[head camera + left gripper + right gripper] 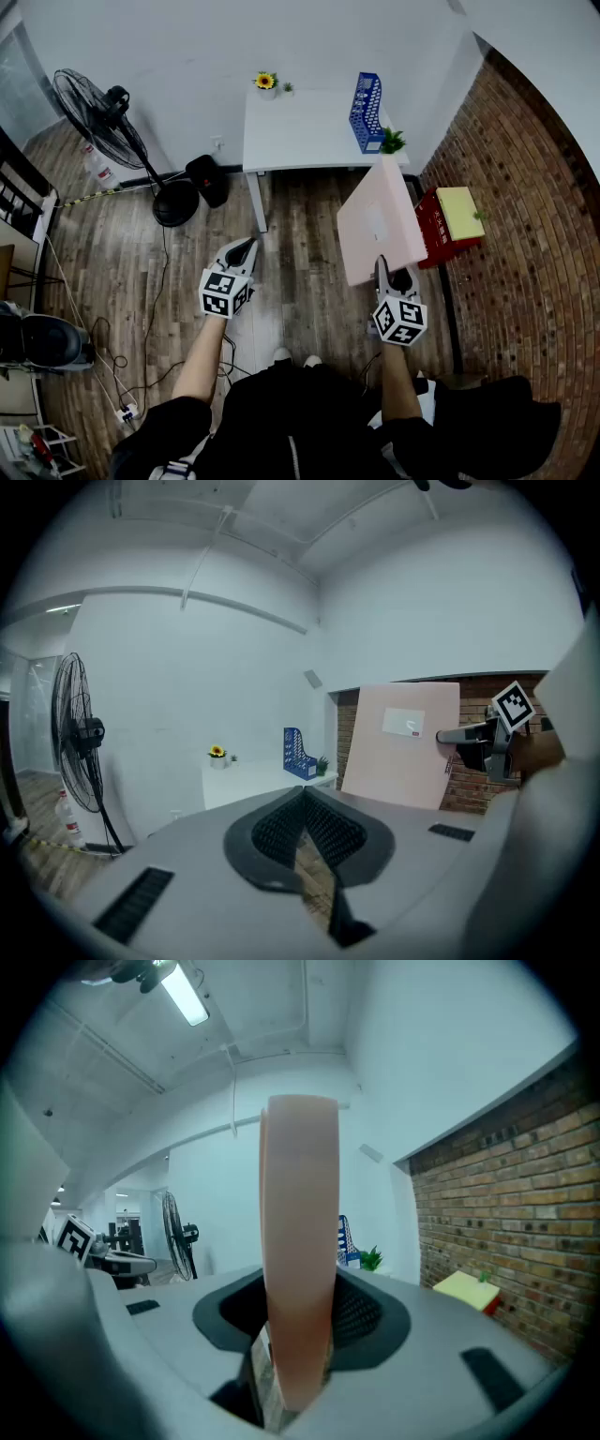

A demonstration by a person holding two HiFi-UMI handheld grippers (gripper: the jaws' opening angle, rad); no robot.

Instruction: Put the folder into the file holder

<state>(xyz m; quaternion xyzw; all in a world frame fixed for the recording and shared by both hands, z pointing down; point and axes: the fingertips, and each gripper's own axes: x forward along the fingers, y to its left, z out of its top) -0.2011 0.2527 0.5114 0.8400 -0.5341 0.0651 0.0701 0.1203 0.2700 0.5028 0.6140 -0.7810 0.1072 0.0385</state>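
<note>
A pink folder [380,223] stands upright in the air, with my right gripper [394,279] shut on its lower edge. In the right gripper view the folder [300,1241] shows edge-on between the jaws. In the left gripper view the folder [403,747] appears at the right, white label near its top. The blue file holder [367,111] stands at the right end of the white table [300,131], well ahead of the folder. My left gripper [240,255] hangs over the wooden floor, shut and empty, its pads meeting [302,810].
On the table are a sunflower pot [266,83] and a small green plant [392,141]. A red crate with a yellow box [450,223] sits by the brick wall at right. A standing fan [112,127] and cables lie at left.
</note>
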